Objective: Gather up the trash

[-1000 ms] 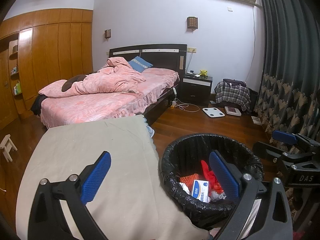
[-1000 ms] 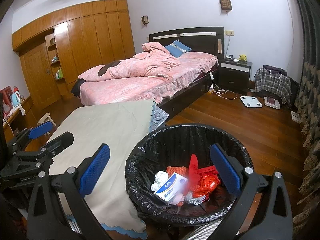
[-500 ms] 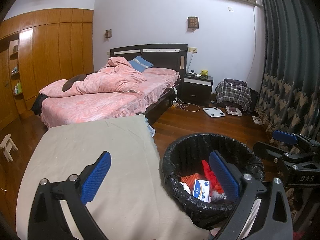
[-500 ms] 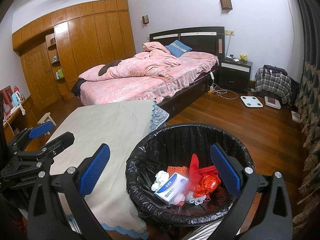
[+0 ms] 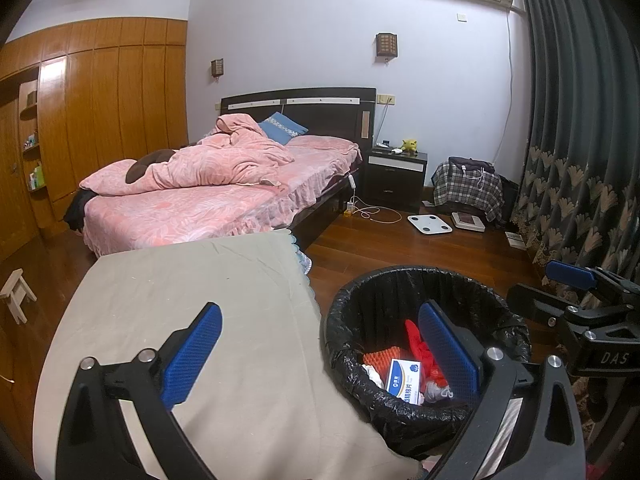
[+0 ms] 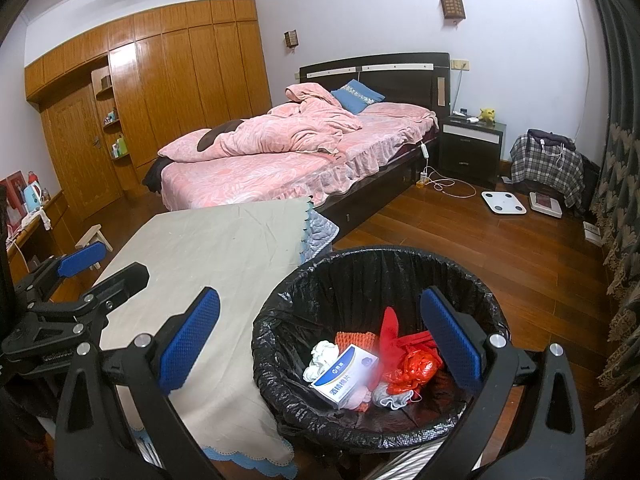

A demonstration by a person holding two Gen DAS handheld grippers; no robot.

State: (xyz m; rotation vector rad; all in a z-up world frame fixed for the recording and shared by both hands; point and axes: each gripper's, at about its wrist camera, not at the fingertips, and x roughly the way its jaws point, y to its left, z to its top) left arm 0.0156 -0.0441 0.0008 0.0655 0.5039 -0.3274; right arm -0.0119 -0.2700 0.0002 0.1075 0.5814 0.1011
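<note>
Nothing moved | left gripper (image 5: 320,354), right gripper (image 6: 320,344) jaws spread, empty | trash bin (image 6: 280,364) full

A grey cloth (image 6: 212,256) covers the table (image 6: 320,232). On the wooden floor (image 6: 460,248), a black-lined bin (image 6: 360,272) stands just beside the table's right edge.
</note>
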